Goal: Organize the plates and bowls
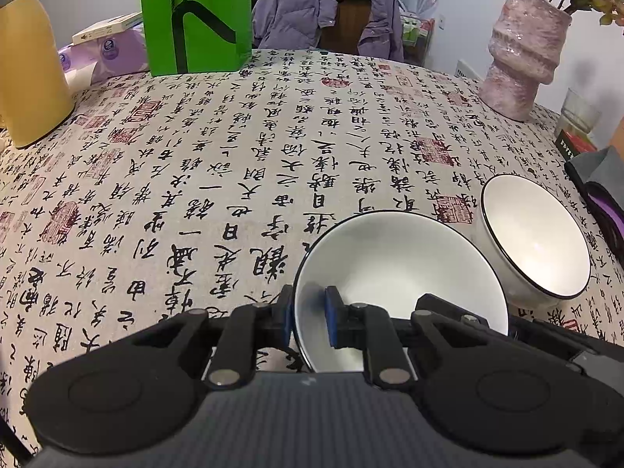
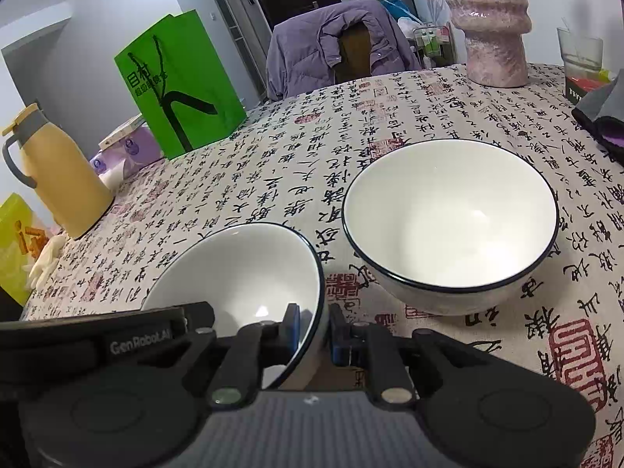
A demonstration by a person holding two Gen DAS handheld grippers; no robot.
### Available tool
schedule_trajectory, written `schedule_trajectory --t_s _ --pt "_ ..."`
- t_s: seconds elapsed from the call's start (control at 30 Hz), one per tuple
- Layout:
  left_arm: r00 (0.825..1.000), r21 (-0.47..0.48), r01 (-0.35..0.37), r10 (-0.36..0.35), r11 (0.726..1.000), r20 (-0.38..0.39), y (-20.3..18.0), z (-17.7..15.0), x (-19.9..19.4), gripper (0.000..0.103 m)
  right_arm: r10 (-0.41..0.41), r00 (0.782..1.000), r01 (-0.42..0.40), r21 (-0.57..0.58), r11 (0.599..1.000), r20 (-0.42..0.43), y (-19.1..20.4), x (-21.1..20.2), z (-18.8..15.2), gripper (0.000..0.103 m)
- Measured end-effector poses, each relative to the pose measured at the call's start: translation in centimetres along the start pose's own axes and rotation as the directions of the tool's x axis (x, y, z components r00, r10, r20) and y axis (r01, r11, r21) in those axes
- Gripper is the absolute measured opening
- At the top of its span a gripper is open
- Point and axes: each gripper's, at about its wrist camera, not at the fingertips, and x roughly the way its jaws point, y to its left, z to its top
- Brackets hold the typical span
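Note:
Two white bowls with dark rims are on the calligraphy-print tablecloth. My left gripper is shut on the left rim of the nearer bowl, one blue pad inside the wall and one outside. My right gripper is shut on the right rim of that same bowl, which tilts. The left gripper's black body shows at the bowl's left in the right wrist view. The second bowl sits upright just beyond and to the right, apart from both grippers.
A yellow thermos jug stands at the far left and a green paper bag at the back. A pink vase and a glass stand at the back right. A chair with a purple jacket is behind the table.

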Motion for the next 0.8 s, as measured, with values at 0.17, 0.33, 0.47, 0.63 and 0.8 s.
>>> schedule_trajectory --t_s 0.17,0.33,0.47,0.63,0.8 --pt "1.000 -0.013 -0.002 0.002 1.000 0.001 0.15 -0.09 -0.05 0.017 0.003 1.000 -0.003 -0.003 1.000 0.002 0.09 0.09 0.01 0.014" --pt "1.000 -0.037 -0.002 0.003 0.999 0.009 0.15 -0.19 -0.11 0.017 0.013 1.000 -0.013 0.011 1.000 0.002 -0.12 0.02 -0.02 0.015" --pt "1.000 -0.050 0.001 0.000 0.999 0.012 0.18 -0.26 -0.16 0.017 0.017 1.000 -0.017 0.015 1.000 0.004 -0.17 -0.03 0.00 0.015" --pt "1.000 -0.050 -0.006 0.007 0.999 0.016 0.08 -0.31 -0.16 0.017 0.018 1.000 -0.018 0.013 1.000 0.005 -0.06 -0.06 -0.05 0.015" --pt "1.000 -0.050 -0.006 0.007 0.999 0.018 0.08 -0.36 -0.14 0.017 0.017 1.000 -0.017 0.012 1.000 0.005 -0.01 -0.04 -0.06 0.015"
